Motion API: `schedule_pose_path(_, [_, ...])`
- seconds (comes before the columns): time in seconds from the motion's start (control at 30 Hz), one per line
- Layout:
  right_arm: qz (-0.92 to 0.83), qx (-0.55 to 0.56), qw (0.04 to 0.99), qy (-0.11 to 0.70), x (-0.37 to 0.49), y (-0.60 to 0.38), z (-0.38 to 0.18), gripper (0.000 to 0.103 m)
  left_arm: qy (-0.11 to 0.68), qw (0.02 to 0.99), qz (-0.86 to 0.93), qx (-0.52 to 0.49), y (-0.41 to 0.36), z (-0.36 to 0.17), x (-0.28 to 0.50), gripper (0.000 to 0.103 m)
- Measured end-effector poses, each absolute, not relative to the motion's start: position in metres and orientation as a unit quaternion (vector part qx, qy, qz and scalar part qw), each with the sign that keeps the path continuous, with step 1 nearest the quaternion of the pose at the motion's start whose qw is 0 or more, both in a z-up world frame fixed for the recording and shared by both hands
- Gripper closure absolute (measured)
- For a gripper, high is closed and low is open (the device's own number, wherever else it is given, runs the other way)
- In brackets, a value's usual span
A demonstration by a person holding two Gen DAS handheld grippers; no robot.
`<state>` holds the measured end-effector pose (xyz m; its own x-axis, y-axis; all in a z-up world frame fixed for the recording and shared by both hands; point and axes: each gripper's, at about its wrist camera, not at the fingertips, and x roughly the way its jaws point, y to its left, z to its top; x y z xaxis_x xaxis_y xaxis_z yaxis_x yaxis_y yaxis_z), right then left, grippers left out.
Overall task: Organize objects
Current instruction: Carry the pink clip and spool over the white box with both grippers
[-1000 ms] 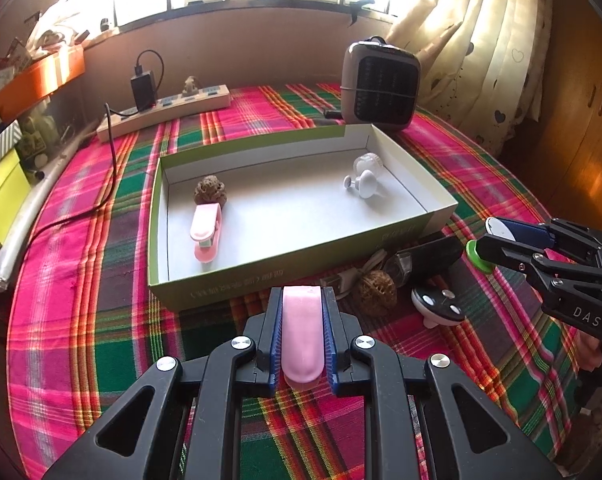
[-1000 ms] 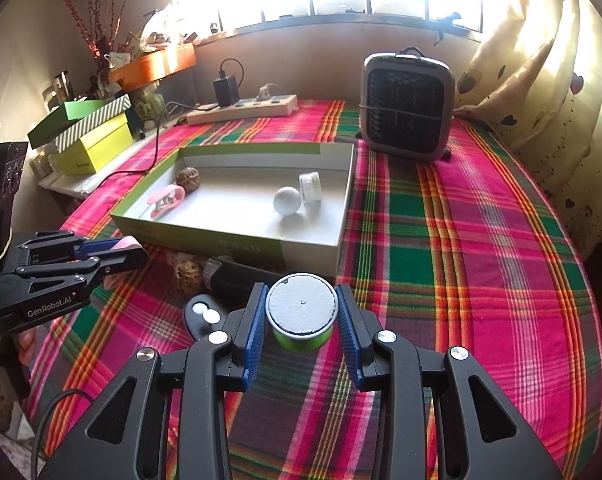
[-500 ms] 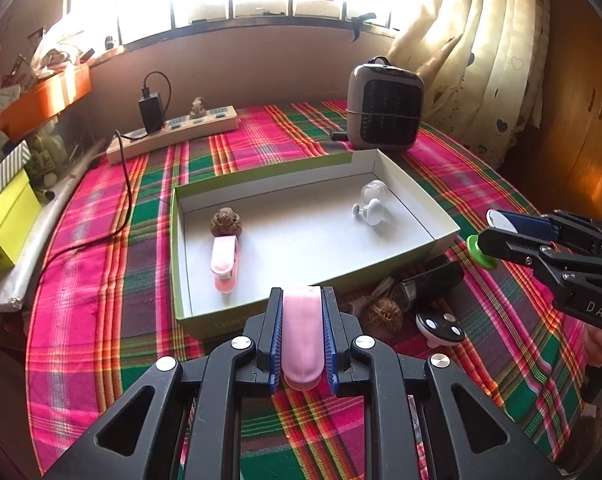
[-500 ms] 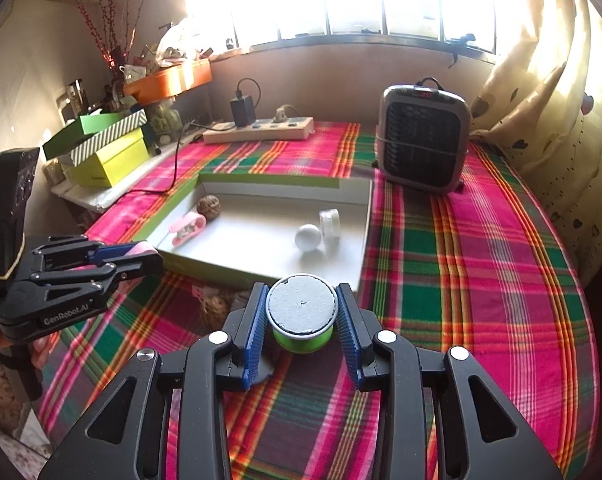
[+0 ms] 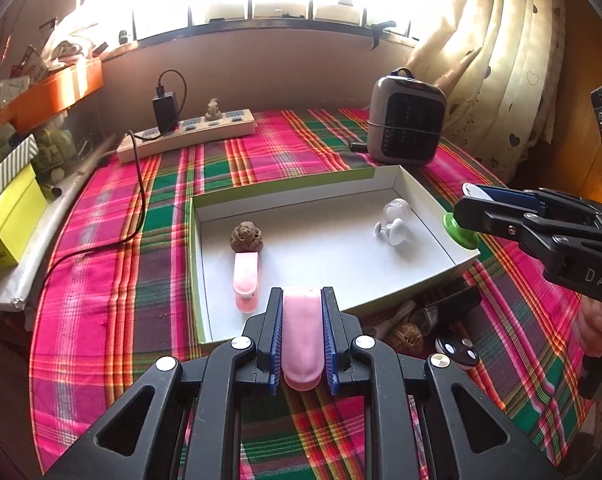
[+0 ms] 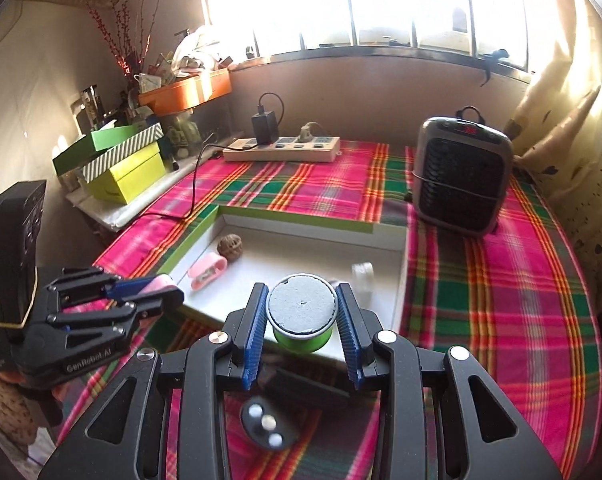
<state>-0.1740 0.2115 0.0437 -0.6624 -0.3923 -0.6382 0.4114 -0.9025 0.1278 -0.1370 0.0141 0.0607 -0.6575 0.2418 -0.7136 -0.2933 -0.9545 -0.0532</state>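
Observation:
A shallow green-edged box lies on the plaid table. Inside it are a walnut, a pink clip, a white knob and a clear cap. My left gripper is shut on a second pink clip, held above the box's near edge. My right gripper is shut on a green spool, raised by the box's right corner.
Outside the box's near edge lie another walnut, a black round piece with white dots and dark clutter. A heater, a power strip and stacked boxes stand behind.
Both grippers have risen and drawn back while keeping their loads. The box now looks lower and farther in both views.

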Motion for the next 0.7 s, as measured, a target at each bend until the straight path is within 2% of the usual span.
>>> schedule_pose_path(0.7, [-0.874, 0.416, 0.249, 0.027, -0.268, 0.153, 0.017, 0.068, 0.019, 0.136, 0.902, -0.408, 0.013, 0.041, -0.171, 0.087])
